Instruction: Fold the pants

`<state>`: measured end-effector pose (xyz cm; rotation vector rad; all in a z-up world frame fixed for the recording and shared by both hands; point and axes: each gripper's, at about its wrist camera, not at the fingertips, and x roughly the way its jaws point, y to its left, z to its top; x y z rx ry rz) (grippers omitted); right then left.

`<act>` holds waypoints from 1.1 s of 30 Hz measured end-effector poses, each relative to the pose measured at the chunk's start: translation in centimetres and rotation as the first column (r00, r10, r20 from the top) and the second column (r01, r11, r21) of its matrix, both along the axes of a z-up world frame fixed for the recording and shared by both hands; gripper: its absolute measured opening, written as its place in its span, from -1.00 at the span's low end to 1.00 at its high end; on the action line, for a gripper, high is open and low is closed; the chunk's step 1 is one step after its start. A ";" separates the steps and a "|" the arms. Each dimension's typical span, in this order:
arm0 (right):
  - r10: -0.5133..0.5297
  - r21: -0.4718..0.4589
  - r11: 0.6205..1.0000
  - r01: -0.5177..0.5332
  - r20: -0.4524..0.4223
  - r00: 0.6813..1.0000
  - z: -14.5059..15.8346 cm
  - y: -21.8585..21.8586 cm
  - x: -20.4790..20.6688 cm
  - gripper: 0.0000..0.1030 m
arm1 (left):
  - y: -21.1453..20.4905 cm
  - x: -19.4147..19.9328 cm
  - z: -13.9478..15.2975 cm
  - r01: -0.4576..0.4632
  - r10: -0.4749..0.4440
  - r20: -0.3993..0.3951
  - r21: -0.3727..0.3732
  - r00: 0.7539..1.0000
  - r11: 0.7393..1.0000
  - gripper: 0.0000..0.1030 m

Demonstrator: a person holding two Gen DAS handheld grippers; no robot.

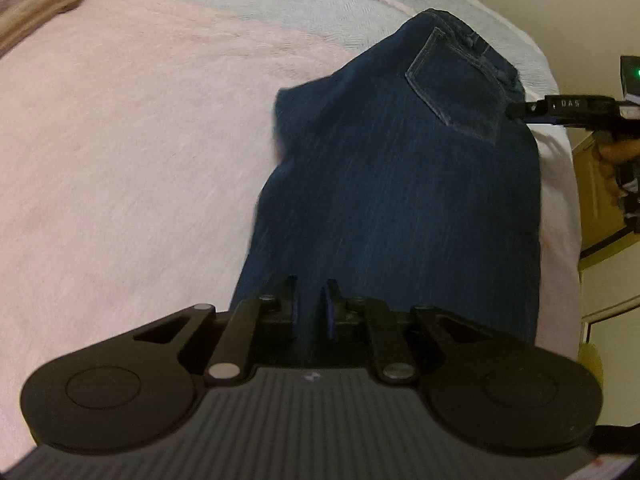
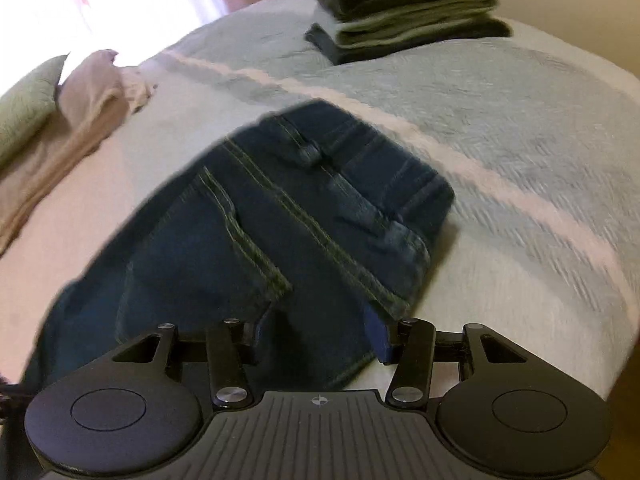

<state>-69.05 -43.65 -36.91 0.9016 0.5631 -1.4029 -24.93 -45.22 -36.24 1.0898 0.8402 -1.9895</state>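
A pair of dark blue jeans (image 1: 400, 184) is laid out on a bed with a pale pink and light blue-grey blanket (image 1: 140, 140). The jeans are already folded in half the long way, so one back pocket (image 1: 456, 88) is seen on top. In the left wrist view, the left gripper (image 1: 311, 296) is held over the leg end of the jeans, and a fold of the blue cloth is pinched between its two fingers, which are set close together. In the right wrist view, the right gripper (image 2: 320, 340) is seen at the waist end of the jeans, near the belt loops (image 2: 308, 152). Its fingers are set wide apart, with cloth lying between them, but no squeeze on the cloth is seen. From the left wrist view, the right gripper is seen at the far right, touching the edge of the jeans beside the pocket. A stack of folded clothes (image 2: 404, 8) is seen at the far end of the bed.
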 end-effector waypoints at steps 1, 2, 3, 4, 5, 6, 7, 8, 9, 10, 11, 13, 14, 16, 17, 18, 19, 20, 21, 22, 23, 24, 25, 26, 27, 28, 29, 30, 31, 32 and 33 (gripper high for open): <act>-0.038 0.025 0.999 0.038 -0.007 0.999 0.5 1.1 0.5 -0.08 | 1.1 1.2 0.2 0.004 -0.004 0.007 -0.010 1.000 1.000 -0.79; -0.062 0.033 0.998 0.062 0.003 0.998 1.0 2.6 1.3 -0.08 | 2.4 2.5 0.4 0.011 -0.011 0.016 -0.021 1.000 1.000 -0.79; -0.070 0.026 0.997 0.070 0.006 0.998 1.9 4.4 2.2 -0.08 | 3.7 3.8 0.6 0.017 -0.016 0.029 -0.029 0.999 0.999 -0.79; -0.065 0.011 0.998 0.065 0.000 0.998 2.9 6.5 3.5 -0.08 | 5.2 5.4 1.0 0.013 -0.012 0.047 -0.030 0.999 0.999 -0.79; -0.052 -0.002 0.999 0.052 -0.003 0.999 3.8 8.5 4.7 -0.04 | 6.6 6.8 1.4 0.004 -0.002 0.061 -0.032 0.998 0.999 -0.79; -0.039 -0.006 0.999 0.039 -0.004 0.999 4.6 10.4 6.3 -0.01 | 8.4 8.4 2.0 -0.002 0.005 0.075 -0.039 0.997 0.999 -0.79; -0.028 0.000 1.000 0.028 -0.002 1.000 5.3 12.5 8.1 0.11 | 9.8 9.7 2.7 0.000 0.004 0.085 -0.047 0.996 0.999 -0.78; -0.020 0.011 1.000 0.020 0.005 1.000 5.8 14.2 9.8 0.22 | 11.3 11.1 3.3 0.000 0.005 0.097 -0.055 0.995 0.999 -0.78; -0.013 0.024 1.000 0.012 0.015 1.000 6.2 15.7 11.3 0.26 | 12.8 12.5 4.0 -0.008 0.015 0.112 -0.057 0.994 0.998 -0.78; -0.005 0.042 0.999 0.004 0.026 1.000 6.7 17.5 12.8 0.29 | 14.2 14.0 4.6 -0.024 0.031 0.130 -0.055 0.991 0.998 -0.77; 0.002 0.058 0.998 -0.004 0.032 0.999 7.1 18.8 14.3 0.31 | 15.5 15.3 5.2 -0.041 0.048 0.143 -0.054 0.988 0.998 -0.75; 0.035 0.091 0.995 -0.039 0.048 0.998 7.8 21.5 17.2 0.32 | 18.2 17.9 6.6 -0.078 0.087 0.160 -0.060 0.983 0.995 -0.67; 0.054 0.105 0.993 -0.059 0.053 0.997 8.1 22.6 18.6 0.33 | 19.4 19.2 7.1 -0.102 0.110 0.161 -0.056 0.981 0.993 -0.64; 0.097 0.141 0.984 -0.104 0.057 0.994 8.3 25.0 21.3 0.34 | 22.1 21.6 8.0 -0.158 0.166 0.170 -0.059 0.971 0.986 -0.55; 0.120 0.163 0.978 -0.129 0.061 0.991 8.1 25.9 22.5 0.34 | 23.2 22.5 8.2 -0.177 0.186 0.180 -0.062 0.966 0.982 -0.55; 0.146 0.187 0.970 -0.156 0.068 0.987 7.8 26.7 23.7 0.34 | 24.4 23.4 8.4 -0.200 0.209 0.189 -0.063 0.960 0.978 -0.55; 0.171 0.206 0.961 -0.183 0.075 0.982 7.2 27.3 24.7 0.34 | 25.6 24.6 8.5 -0.230 0.237 0.196 -0.061 0.951 0.971 -0.55; 0.211 0.227 0.948 -0.224 0.083 0.974 6.8 28.2 25.8 0.34 | 26.7 25.9 8.8 -0.239 0.245 0.202 -0.054 0.948 0.970 -0.55; 0.241 0.238 0.937 -0.254 0.085 0.967 6.6 28.9 26.5 0.34 | 27.8 26.7 9.0 -0.267 0.271 0.207 -0.050 0.940 0.962 -0.55; 0.272 0.241 0.928 -0.283 0.081 0.959 6.5 29.7 27.4 0.34 | 29.0 27.7 9.4 -0.291 0.295 0.213 -0.050 0.932 0.955 -0.55; 0.293 0.239 0.922 -0.304 0.082 0.953 6.3 30.0 27.7 0.34 | 30.0 28.2 9.5 -0.307 0.311 0.223 -0.054 0.924 0.950 -0.55; 0.318 0.236 0.915 -0.329 0.084 0.944 6.4 30.6 28.2 0.34 | 30.9 28.6 9.7 -0.314 0.319 0.235 -0.059 0.918 0.948 -0.55; 0.341 0.232 0.907 -0.350 0.081 0.937 6.5 31.0 28.5 0.34 | 31.8 28.8 9.9 -0.323 0.328 0.248 -0.063 0.912 0.944 -0.55; 0.362 0.226 0.902 -0.369 0.073 0.929 6.6 31.4 28.7 0.34 | 32.6 29.0 10.2 -0.329 0.335 0.254 -0.066 0.907 0.942 -0.55; 0.385 0.214 0.895 -0.390 0.069 0.920 6.8 31.7 28.8 0.34 | 33.5 29.1 10.5 -0.329 0.336 0.257 -0.071 0.906 0.942 -0.54; 0.409 0.200 0.888 -0.414 0.066 0.910 7.0 32.2 29.0 0.35 | 34.3 28.9 10.8 -0.324 0.334 0.266 -0.084 0.904 0.942 -0.53; 0.427 0.192 0.882 -0.431 0.065 0.902 7.2 32.6 29.1 0.35 | 35.1 29.2 11.3 -0.316 0.331 0.275 -0.096 0.903 0.944 -0.53; 0.451 0.184 0.871 -0.455 0.064 0.890 7.3 33.0 29.4 0.35 | 35.7 29.2 11.6 -0.307 0.324 0.282 -0.104 0.903 0.946 -0.52; 0.474 0.181 0.860 -0.477 0.062 0.879 7.1 33.2 29.6 0.35 | 36.3 29.2 11.9 -0.296 0.315 0.290 -0.109 0.904 0.949 -0.52; 0.496 0.178 0.849 -0.498 0.058 0.866 7.1 33.6 30.0 0.35 | 36.8 29.1 12.1 -0.283 0.306 0.298 -0.117 0.904 0.952 -0.51; 0.514 0.174 0.839 -0.515 0.053 0.856 7.2 34.0 30.4 0.35 | 37.0 29.0 12.4 -0.267 0.294 0.303 -0.126 0.906 0.955 -0.50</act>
